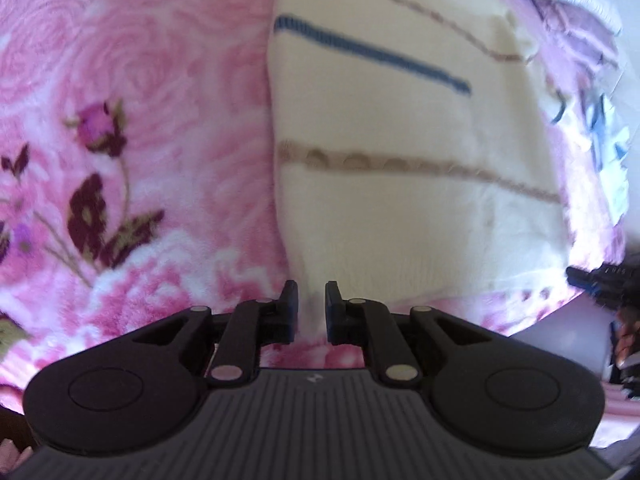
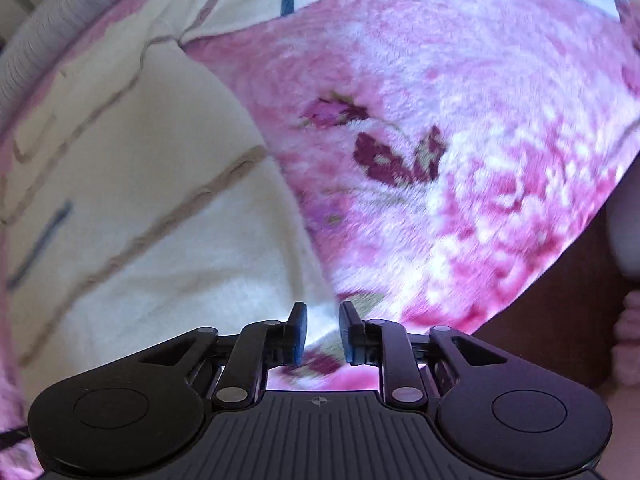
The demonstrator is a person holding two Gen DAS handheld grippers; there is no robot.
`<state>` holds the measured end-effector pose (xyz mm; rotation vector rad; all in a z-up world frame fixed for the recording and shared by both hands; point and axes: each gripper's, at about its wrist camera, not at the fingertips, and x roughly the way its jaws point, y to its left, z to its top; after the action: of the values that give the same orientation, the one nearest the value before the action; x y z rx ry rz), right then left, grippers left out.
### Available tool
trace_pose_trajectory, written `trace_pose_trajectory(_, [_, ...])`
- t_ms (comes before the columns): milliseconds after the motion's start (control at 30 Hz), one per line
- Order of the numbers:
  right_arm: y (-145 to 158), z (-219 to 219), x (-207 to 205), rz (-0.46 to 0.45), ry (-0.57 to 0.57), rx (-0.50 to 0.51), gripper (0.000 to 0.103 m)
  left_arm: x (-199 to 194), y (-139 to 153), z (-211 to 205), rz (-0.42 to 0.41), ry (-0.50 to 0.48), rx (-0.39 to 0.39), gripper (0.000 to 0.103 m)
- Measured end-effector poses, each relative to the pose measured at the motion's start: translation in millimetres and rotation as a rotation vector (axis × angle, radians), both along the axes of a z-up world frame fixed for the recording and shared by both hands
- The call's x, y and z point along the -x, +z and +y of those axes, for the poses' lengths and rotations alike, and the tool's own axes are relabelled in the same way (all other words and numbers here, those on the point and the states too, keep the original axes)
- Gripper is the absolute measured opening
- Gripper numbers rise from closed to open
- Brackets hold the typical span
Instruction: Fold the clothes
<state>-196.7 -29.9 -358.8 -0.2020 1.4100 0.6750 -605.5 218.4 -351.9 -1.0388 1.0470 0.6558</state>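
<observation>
A cream knitted garment [image 1: 400, 200] with a blue stripe and tan stripes lies flat on a pink floral blanket [image 1: 140, 100]. In the left wrist view its near left corner runs down between the fingers of my left gripper [image 1: 312, 308], whose jaws are nearly together and pinch the cloth. From the right wrist, the same garment [image 2: 140, 220] fills the left half, and its near right corner ends between the narrow jaws of my right gripper [image 2: 323, 332], shut on it. The right gripper's dark tip [image 1: 596, 276] also shows at the garment's far corner.
The pink blanket [image 2: 460, 140] spreads over the bed on both sides of the garment. Other pale and blue-patterned cloth [image 1: 600, 132] lies beyond its right edge. A grey ribbed fabric [image 2: 60, 40] runs along the far side. The bed's edge drops off at the lower right [image 2: 560, 300].
</observation>
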Motion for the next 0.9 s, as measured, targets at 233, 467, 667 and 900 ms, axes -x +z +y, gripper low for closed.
trace_pose_trajectory(233, [16.4,-18.6,-31.9,0.039,-0.19,-0.085,0.039,-51.8,27.1,25.2,-0.05,-0.027,-0.092,0.011])
trace_pose_trajectory(467, [30.4,-8.3,-128.2,-0.013,-0.226,-0.2,0.039,-118.4,39.6,50.3,-0.087,0.024,-0.133,0.011])
trace_pose_trajectory(667, [6.5,19.7,-259.5,0.0,-0.313,-0.349,0.039,-170.2,38.9,48.2,-0.05,0.17,-0.133,0.011])
trace_pose_trajectory(900, [-49.4,58.9,-383.3,0.058,-0.507,-0.453,0.039,-214.1,28.0,56.0,-0.016,0.284,-0.132,0.011])
